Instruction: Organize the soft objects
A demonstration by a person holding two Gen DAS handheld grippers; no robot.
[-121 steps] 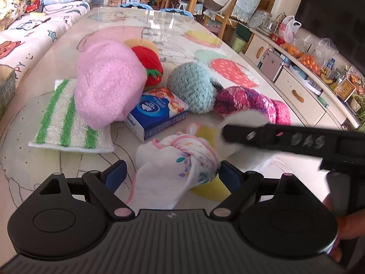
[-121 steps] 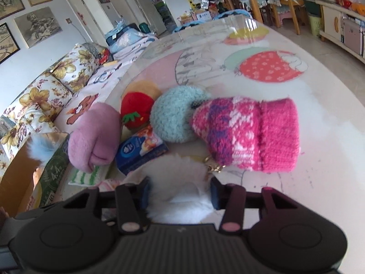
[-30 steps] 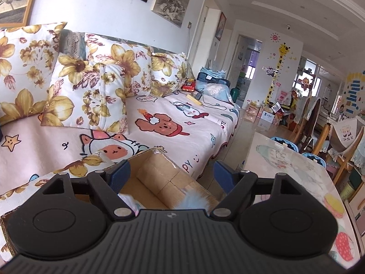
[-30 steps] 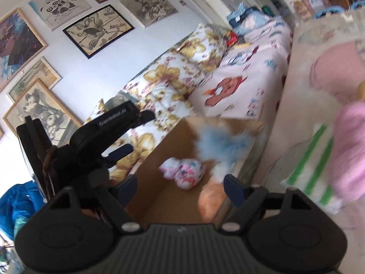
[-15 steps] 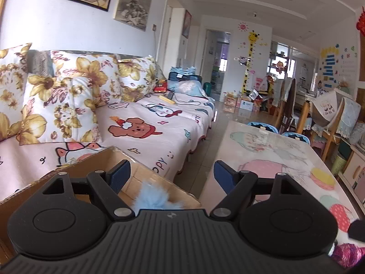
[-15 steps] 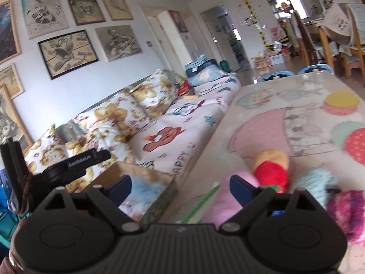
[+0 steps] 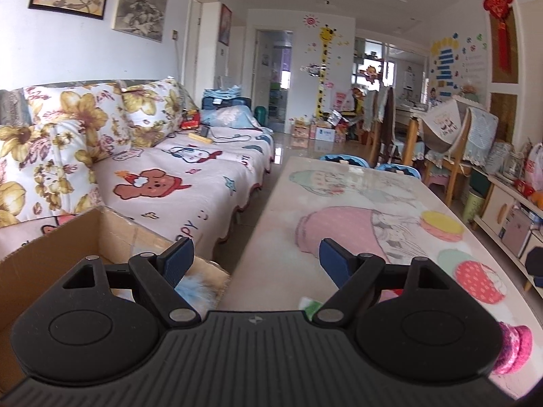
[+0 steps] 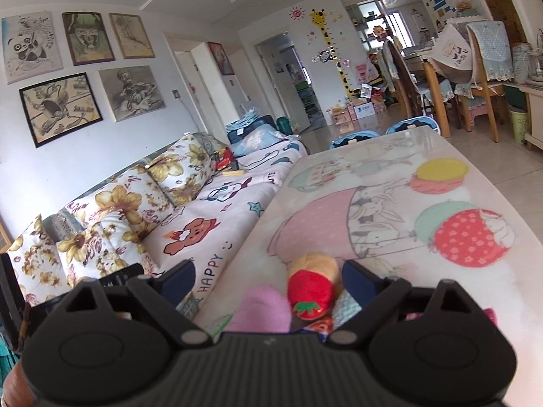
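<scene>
Cardboard box [image 7: 51,247] now holding dropped fluffy blue toy [image 7: 195,288]; both grippers, left [image 7: 256,254] and right [image 8: 268,279], wide and empty, swung back to table [image 8: 424,271] for red strawberry plush [image 8: 310,293].

The pink sofa cover [image 8: 217,224] bears the word "HAPPY" along its front edge beside the table, with a smiley after it; in the left wrist view only "PPY" [image 7: 190,229] shows. Nothing else reads clearly.

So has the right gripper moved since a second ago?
Yes. The right gripper has swung away from the cardboard box, now out of its view, toward the table, facing the red plush.
</scene>
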